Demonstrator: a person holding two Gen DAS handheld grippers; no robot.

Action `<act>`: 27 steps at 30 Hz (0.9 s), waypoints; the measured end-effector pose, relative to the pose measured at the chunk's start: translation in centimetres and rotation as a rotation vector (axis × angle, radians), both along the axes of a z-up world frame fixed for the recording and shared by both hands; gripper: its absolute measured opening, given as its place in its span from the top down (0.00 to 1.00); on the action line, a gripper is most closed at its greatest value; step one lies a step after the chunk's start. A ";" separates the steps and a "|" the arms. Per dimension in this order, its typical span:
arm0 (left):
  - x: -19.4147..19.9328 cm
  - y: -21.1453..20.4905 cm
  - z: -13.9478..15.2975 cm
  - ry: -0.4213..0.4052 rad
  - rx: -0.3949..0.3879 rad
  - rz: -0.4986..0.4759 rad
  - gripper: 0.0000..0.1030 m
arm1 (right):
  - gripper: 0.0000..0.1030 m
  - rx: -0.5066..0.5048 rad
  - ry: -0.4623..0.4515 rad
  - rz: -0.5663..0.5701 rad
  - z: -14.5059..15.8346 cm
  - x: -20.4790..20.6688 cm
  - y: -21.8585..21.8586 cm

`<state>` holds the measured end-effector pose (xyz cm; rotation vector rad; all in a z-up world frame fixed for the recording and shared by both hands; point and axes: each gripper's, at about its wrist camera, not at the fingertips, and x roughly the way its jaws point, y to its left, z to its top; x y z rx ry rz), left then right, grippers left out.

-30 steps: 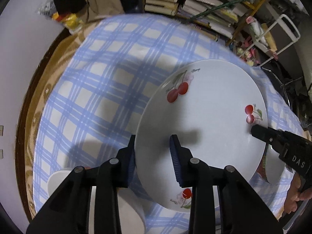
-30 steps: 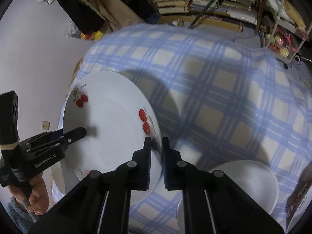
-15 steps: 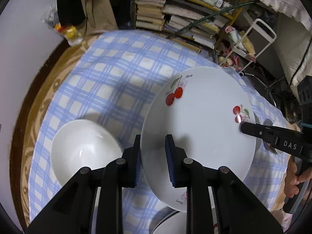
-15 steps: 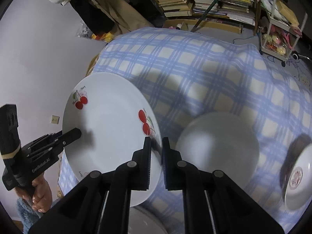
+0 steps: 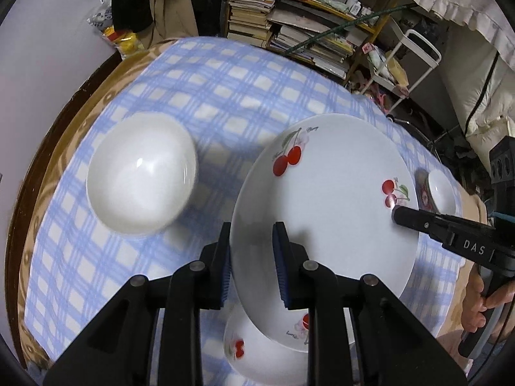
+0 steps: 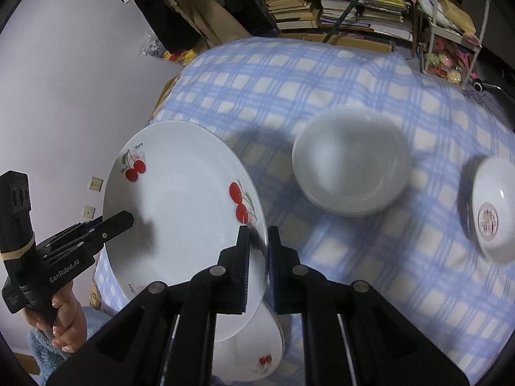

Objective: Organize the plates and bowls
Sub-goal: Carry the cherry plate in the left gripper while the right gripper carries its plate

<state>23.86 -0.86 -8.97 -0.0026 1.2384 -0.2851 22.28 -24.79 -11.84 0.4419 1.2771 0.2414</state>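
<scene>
Cherry plate held at opposite rims by both grippers above the checked tablecloth.

The blue-checked tablecloth (image 5: 199,103) covered the round table. The cherry plate (image 5: 328,193) was lifted clear of the cloth, tilted, above a second cherry-printed plate (image 5: 257,353). The left gripper (image 5: 252,267) was clamped on its near rim; the right gripper (image 6: 257,263) was clamped on the opposite rim. A plain white bowl (image 5: 141,177) sat on the cloth left of the held plate. A smaller bowl (image 6: 495,209) with a red mark inside lay near the cloth's right edge.
</scene>
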 end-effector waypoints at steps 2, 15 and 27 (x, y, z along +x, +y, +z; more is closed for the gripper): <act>-1.5 0.2 -0.2 0.006 -0.003 0.001 0.78 | 0.88 -0.004 -0.002 -0.001 0.0 -1.3 0.1; -9.4 2.1 -4.3 0.085 0.006 0.052 0.74 | 0.89 -0.044 -0.037 -0.012 -0.3 -8.4 1.9; -11.4 2.1 -6.3 0.099 0.072 0.064 0.74 | 0.89 -0.063 -0.043 -0.019 -3.9 -12.6 3.3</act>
